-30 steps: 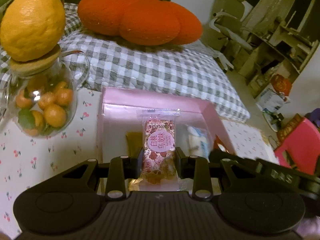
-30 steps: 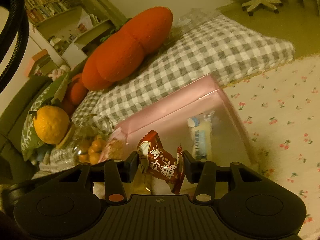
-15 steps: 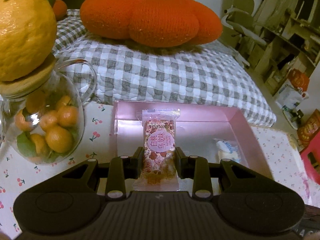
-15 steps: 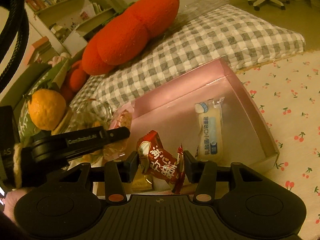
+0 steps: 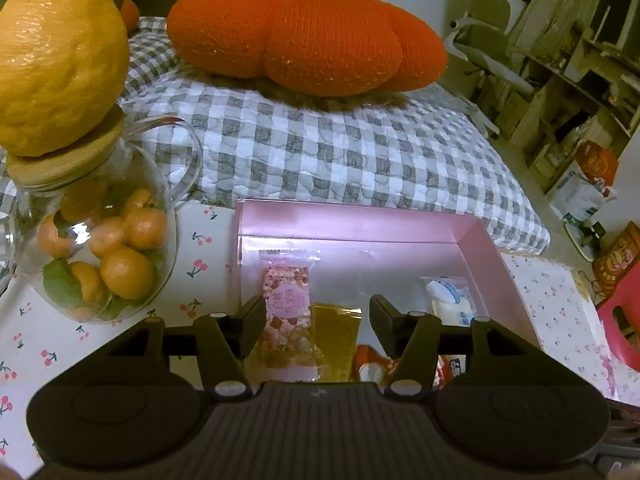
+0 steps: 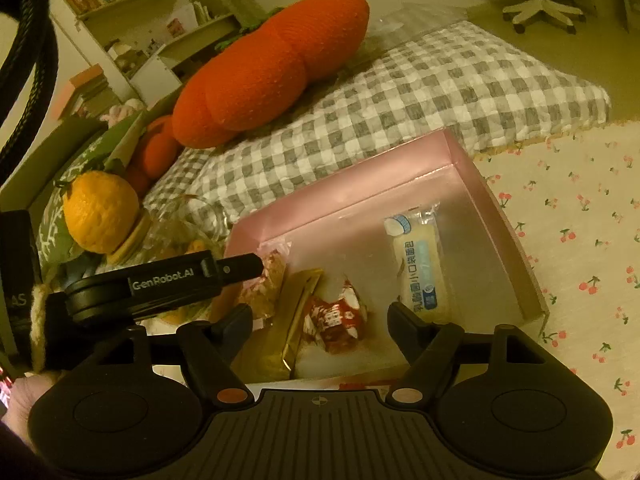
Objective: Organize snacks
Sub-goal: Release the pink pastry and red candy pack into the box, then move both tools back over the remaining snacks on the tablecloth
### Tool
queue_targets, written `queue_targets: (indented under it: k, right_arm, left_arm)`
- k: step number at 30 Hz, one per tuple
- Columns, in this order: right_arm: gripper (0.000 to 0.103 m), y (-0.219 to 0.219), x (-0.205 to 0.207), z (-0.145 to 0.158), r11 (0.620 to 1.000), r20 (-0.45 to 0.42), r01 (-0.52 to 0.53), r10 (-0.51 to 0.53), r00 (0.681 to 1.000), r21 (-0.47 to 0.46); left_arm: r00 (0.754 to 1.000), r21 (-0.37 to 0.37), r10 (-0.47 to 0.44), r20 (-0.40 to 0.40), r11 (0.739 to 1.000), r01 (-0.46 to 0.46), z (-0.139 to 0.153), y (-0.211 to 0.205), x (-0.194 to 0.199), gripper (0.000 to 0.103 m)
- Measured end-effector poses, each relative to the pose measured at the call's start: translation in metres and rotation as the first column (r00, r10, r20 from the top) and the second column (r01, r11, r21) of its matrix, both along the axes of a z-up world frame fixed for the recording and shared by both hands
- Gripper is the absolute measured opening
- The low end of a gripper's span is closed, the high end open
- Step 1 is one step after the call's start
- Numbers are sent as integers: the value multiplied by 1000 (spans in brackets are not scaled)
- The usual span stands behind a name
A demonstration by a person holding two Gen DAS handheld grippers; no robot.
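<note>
Glass jar (image 5: pixel 92 240) of small oranges stands at your far left, outside the pink box (image 5: pixel 360 222), so it stays clear of the sorting. Your left gripper (image 5: pixel 316 312) is opening its fingers around the pink nougat packet (image 5: pixel 286 312), which leans on the left one beside a gold packet (image 5: pixel 336 336). Your right gripper (image 6: pixel 320 316) is opening too, its red candy (image 6: pixel 336 318) lying loose on the box floor. The white bread packet (image 6: pixel 420 264) lies rightmost, leaving a gap between.

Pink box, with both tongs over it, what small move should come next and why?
Probably lift both tongs clear. The left tongs and right tongs are opening, and the pink snack and red snack already lie loose in the pink box.
</note>
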State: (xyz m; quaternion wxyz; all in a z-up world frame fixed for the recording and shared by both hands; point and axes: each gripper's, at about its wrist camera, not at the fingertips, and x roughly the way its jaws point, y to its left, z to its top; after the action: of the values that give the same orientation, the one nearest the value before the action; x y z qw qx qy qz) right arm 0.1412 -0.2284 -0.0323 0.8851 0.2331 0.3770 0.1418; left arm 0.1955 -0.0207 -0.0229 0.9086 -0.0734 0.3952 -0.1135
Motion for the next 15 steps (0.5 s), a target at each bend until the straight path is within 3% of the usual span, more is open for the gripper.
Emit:
queue_targets:
  k: [8, 15]
  right_arm:
    - [78, -4, -12, 13, 1000, 16, -2, 2, 1000, -9]
    - [80, -9, -29, 26, 998, 30, -4, 6, 1000, -70]
  left_arm:
    - [1000, -12, -13, 5, 1000, 13, 12, 5, -19, 64]
    - [999, -11, -45, 4, 999, 45, 21, 7, -41, 75]
